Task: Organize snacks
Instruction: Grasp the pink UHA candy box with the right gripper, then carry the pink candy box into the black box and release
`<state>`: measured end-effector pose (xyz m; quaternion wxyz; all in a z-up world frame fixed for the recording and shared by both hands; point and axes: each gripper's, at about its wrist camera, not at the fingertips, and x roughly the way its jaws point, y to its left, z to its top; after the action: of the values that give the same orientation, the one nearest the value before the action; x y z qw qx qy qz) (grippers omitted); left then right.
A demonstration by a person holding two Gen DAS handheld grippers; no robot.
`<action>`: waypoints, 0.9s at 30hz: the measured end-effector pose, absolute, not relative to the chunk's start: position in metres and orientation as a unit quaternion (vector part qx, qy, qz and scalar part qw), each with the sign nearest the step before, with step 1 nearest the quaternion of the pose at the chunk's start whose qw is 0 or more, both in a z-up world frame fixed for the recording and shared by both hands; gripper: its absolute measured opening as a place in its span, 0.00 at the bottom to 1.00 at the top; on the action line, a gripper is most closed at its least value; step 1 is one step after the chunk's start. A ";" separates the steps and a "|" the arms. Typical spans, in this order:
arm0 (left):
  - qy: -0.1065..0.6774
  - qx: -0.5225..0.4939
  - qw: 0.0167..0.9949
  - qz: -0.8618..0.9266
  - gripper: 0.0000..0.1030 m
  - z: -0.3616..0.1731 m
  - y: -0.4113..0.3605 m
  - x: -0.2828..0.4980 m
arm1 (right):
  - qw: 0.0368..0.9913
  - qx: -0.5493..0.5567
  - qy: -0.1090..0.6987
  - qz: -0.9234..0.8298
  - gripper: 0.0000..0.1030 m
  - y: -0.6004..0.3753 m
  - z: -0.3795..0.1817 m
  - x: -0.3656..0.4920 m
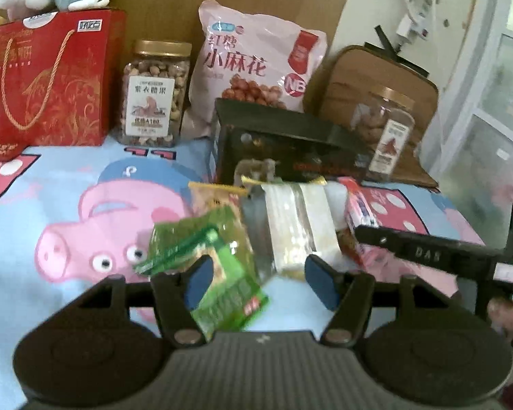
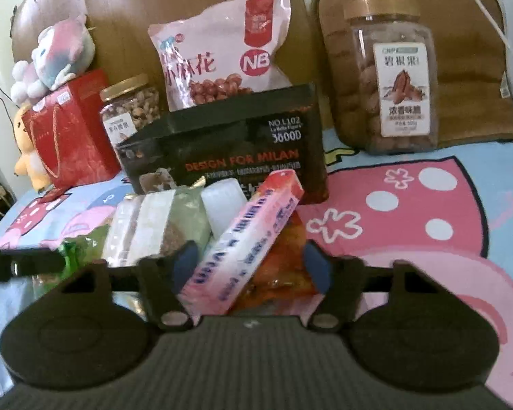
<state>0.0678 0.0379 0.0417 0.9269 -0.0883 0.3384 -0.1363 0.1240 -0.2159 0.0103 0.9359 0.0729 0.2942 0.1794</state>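
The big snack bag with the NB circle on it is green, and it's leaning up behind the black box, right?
Not quite. The big snack bag is pink, not green; the left wrist view shows its pink front with the red NB circle. The rest holds: it stands leaning up behind the black box. The green thing is a small packet lying in front, near the left gripper.

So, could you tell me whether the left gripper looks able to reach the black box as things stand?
Probably not directly: the green packet sits between the left gripper's jaws, and the white packet lies ahead of the black box.
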 end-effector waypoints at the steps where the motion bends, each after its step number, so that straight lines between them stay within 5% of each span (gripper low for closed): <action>1: 0.338 -0.090 0.926 -0.141 0.60 0.040 0.040 0.063 | 0.937 0.068 0.293 0.176 0.29 -0.218 0.012 0.117; 19: 0.413 -0.165 0.848 -0.288 0.72 0.007 0.020 0.038 | 0.857 0.098 0.332 0.382 0.27 -0.226 -0.008 -0.010; 20: 0.411 -0.167 0.851 -0.283 0.71 0.007 0.022 0.037 | 0.853 0.101 0.332 0.391 0.27 -0.222 -0.009 -0.010; 22: 0.406 -0.166 0.860 -0.263 0.50 0.008 0.026 0.034 | 0.849 0.101 0.334 0.397 0.28 -0.214 -0.010 -0.007; 24: 0.406 -0.173 0.860 -0.256 0.39 0.010 0.032 0.035 | 0.847 0.106 0.334 0.399 0.27 -0.212 -0.010 -0.003; 27: 0.395 -0.193 0.859 -0.261 0.38 0.017 0.043 0.034 | 0.849 0.111 0.324 0.404 0.27 -0.213 -0.007 0.001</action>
<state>0.0345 0.0434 0.0167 0.8594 -0.1930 0.3948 -0.2614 0.0010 -0.2126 -0.0066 0.8487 0.1108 0.3236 0.4035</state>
